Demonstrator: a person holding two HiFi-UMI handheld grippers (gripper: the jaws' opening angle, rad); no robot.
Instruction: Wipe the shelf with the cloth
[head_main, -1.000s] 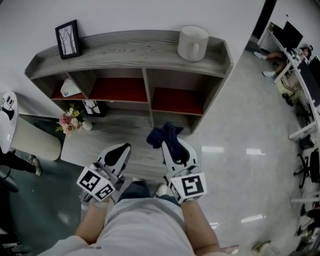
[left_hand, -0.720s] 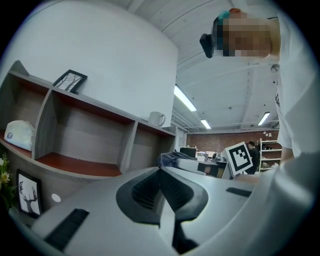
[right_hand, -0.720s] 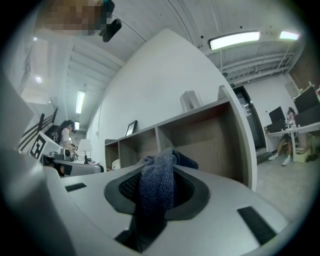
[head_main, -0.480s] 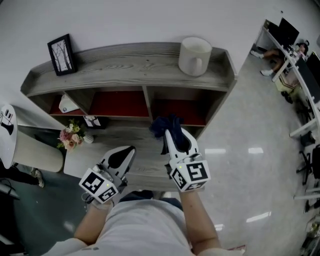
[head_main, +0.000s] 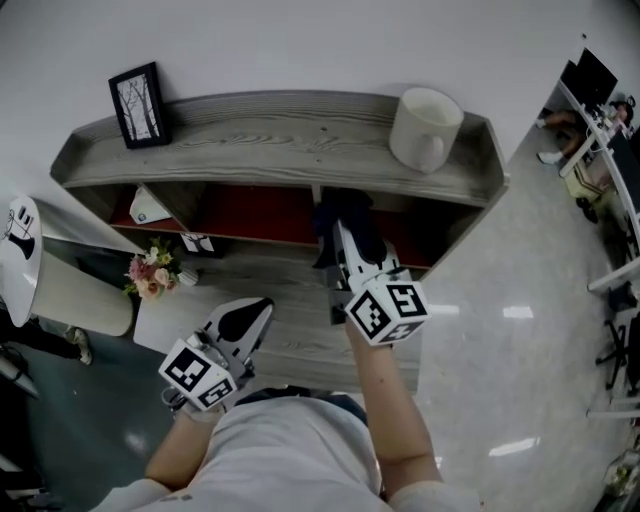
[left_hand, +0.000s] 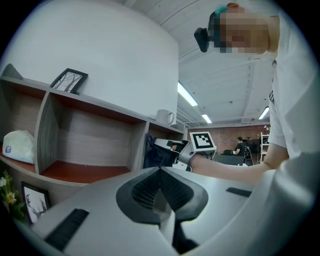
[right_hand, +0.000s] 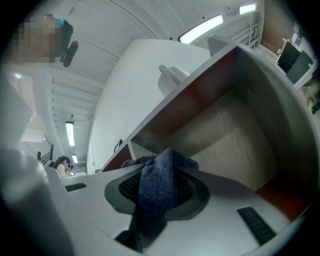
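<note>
Reaching forward from the person's right hand, the right tool (head_main: 347, 222) has its tip at the mouth of the shelf's right-hand compartment, just under the top board. Its jaws are clamped on the dark blue cloth (right_hand: 157, 192), which bunches over the tips and hangs down between them in the right gripper view. From the head view the cloth sits at the front edge of that compartment, beside the upright divider; whether it touches the red compartment floor is hard to tell, since the tool and the cloth cover that spot.

The shelf (head_main: 270, 130) is grey wood with red floors in its compartments and stands against a white wall. On its top board a black picture frame (head_main: 137, 105) stands upright near the left end, and a white mug (head_main: 425, 128) stands near the right end. A white rounded object (head_main: 150, 207) lies in the left compartment.

The left tool (head_main: 252, 308) is held low and close to the person's body, well apart from the shelf's compartments. Its jaws are pressed together with nothing between them. A small bunch of flowers (head_main: 150, 275) and a small framed picture (head_main: 197, 243) stand on the lower grey ledge, to the left of that tool.
</note>
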